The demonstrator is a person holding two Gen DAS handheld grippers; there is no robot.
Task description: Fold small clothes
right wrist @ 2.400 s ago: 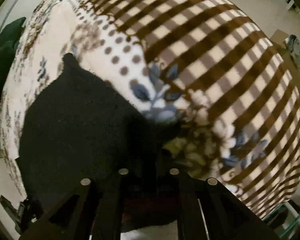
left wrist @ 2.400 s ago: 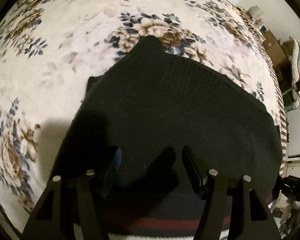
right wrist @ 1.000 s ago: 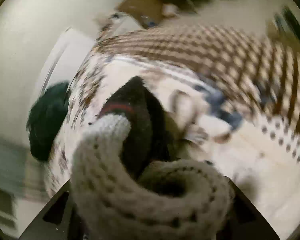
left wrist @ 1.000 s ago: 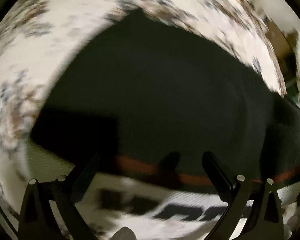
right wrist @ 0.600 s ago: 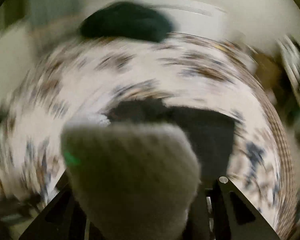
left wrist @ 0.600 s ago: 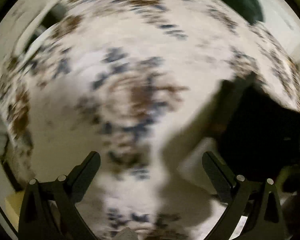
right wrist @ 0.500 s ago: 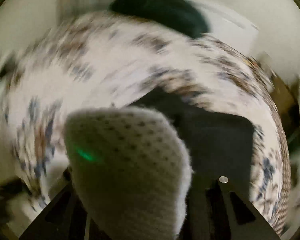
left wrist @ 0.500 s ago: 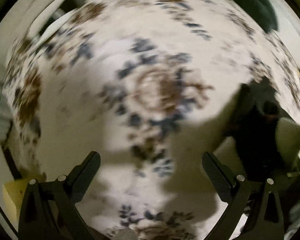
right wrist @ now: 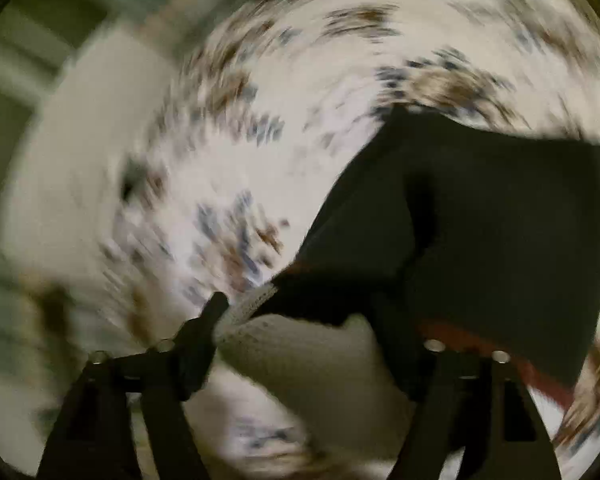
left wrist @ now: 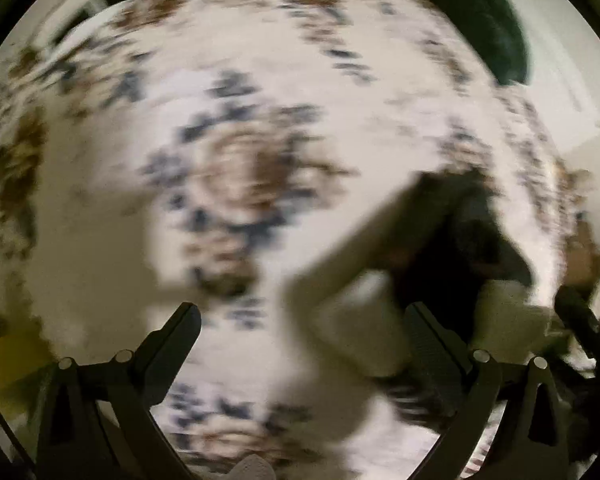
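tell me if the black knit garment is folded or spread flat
Partly folded: in the right wrist view the black knit garment has its white-and-red hem part doubled over onto it, lying on the floral blanket. Blur hides finer detail.

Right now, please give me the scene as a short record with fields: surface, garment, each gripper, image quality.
surface: floral blanket, white with brown and blue flowers
garment: black knit piece with a red stripe and a white knit part, lying on the blanket
left gripper: open, nothing between the fingers, over bare blanket
right gripper: open, fingers wide apart, the white knit part lying between them
other: dark green item at the far edge
image quality: both views blurred by motion
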